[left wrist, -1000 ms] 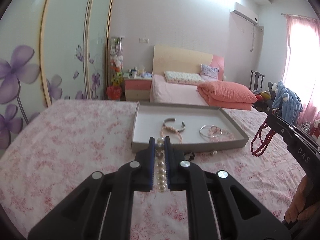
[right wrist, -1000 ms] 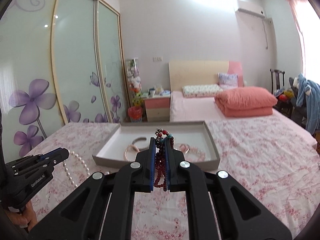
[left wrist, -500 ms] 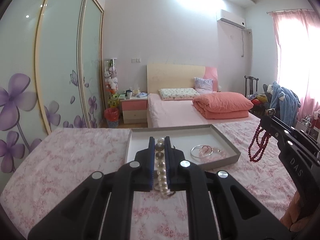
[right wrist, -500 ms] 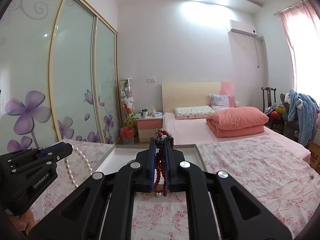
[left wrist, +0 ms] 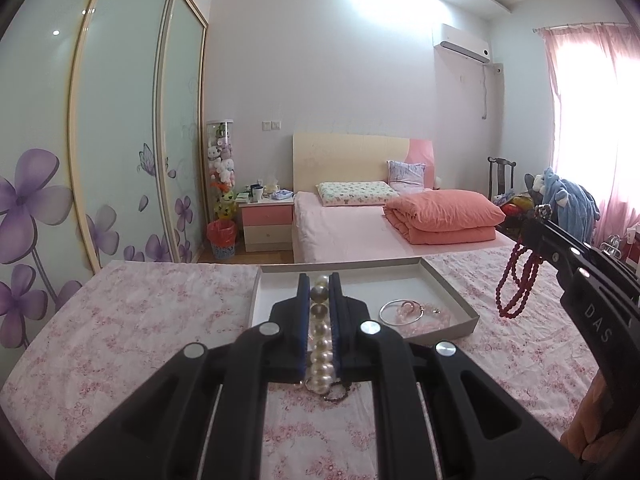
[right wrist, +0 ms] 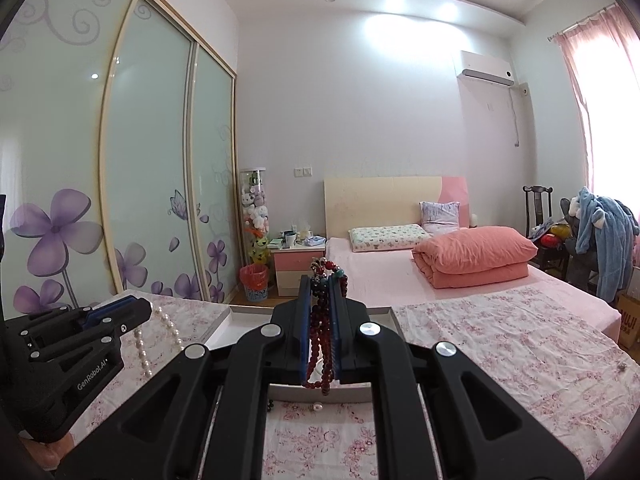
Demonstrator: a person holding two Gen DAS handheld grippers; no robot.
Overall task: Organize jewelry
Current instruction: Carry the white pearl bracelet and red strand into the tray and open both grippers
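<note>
Now | left tool [left wrist: 319,280] clamped on pearl strand [left wrist: 320,344], lengthwise along fingers | right tool [right wrist: 319,280] clamped on red beads [right wrist: 320,336], hanging down

This is a bedroom in a home. At the centre of the frame stands a bed [left wrist: 344,232] with a pale wooden headboard [left wrist: 352,160], a pillow [left wrist: 354,193] and a folded coral quilt [left wrist: 444,216]. Left of it is a pink nightstand [left wrist: 267,222] crowded with small items, beside a clear tube of plush toys [left wrist: 222,172] and a red waste bin [left wrist: 221,238]. Sliding wardrobe doors [left wrist: 120,120] printed with purple flowers fill the left side. An air conditioner [left wrist: 464,46] hangs on the wall at upper right, above a pink curtain [left wrist: 588,120] and a chair [left wrist: 501,176] draped with clothes. A flowered bedspread [left wrist: 140,320] covers the foreground.
</note>
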